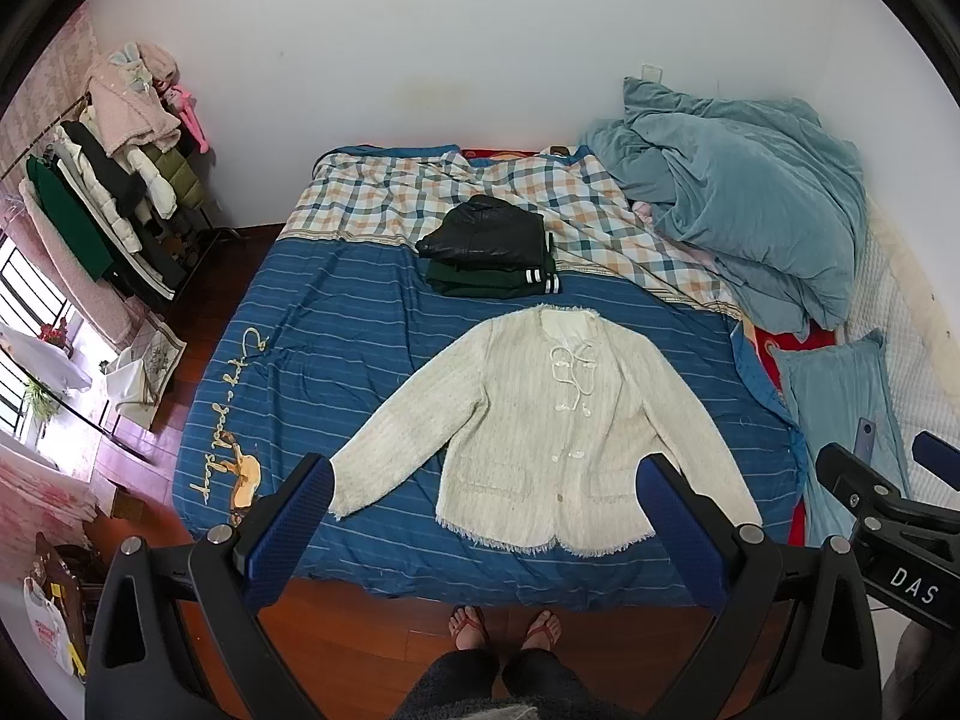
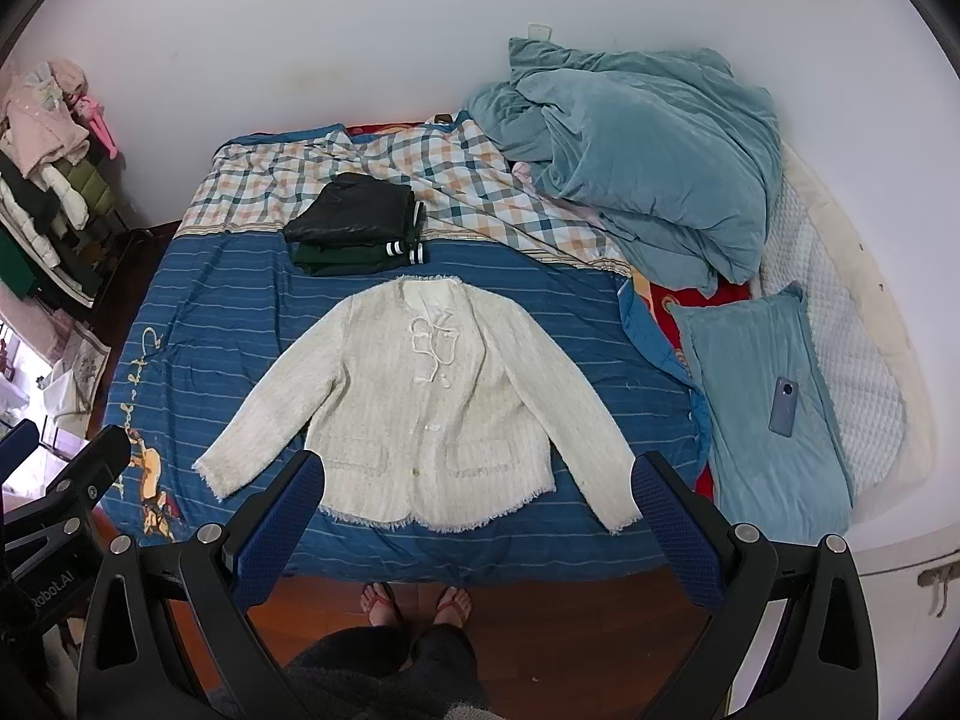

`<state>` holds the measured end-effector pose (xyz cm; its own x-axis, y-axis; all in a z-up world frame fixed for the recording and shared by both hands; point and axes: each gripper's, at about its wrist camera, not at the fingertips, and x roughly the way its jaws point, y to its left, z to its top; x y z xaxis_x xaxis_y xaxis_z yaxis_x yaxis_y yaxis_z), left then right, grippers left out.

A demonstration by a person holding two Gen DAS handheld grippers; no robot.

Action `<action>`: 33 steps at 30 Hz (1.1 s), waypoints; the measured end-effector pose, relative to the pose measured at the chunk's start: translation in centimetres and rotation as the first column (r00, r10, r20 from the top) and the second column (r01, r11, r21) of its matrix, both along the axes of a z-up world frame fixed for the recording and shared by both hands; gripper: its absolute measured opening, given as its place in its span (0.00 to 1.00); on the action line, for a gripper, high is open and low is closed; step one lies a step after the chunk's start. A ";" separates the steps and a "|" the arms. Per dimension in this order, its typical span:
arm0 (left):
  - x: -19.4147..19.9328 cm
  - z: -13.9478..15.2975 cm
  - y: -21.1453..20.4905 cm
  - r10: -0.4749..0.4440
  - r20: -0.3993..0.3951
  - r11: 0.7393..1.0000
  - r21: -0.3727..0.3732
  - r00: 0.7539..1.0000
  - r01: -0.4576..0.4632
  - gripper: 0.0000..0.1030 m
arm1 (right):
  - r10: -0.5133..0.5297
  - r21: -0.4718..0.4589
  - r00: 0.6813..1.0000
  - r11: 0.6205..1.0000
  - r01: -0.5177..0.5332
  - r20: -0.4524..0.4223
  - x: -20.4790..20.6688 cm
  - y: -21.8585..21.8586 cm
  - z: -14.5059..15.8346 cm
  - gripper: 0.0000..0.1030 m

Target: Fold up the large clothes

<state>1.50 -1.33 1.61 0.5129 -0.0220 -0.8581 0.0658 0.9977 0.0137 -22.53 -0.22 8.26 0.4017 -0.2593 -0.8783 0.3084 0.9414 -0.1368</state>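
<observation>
One cream jacket — flat, front up (sleeves spread)

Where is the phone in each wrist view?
Left wrist: the phone sits at the right edge on the blue pillow, partly hidden behind the right gripper.
Right wrist: the phone lies in full view on the pillow, right of centre.
Shared landmark: the cream jacket spread on the bed.

A bed stands against a white wall; daylight from a window strikes the reddish wooden floor.
</observation>
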 end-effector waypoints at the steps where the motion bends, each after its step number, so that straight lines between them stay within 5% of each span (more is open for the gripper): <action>1: 0.0 0.0 0.0 -0.001 0.002 1.000 -0.002 1.000 0.001 1.00 | 0.000 0.000 1.000 1.000 0.000 0.001 0.1 0.0 0.1 1.00; 33: 0.3 0.6 0.2 0.000 0.014 1.000 -0.010 1.000 0.000 1.00 | 0.007 -0.007 1.000 1.000 -0.007 0.003 0.7 0.3 0.8 1.00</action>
<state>1.85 -1.15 2.22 0.5247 -0.0309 -0.8507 0.0660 0.9978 0.0045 -21.78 0.10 9.07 0.4062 -0.2622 -0.8754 0.3018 0.9427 -0.1423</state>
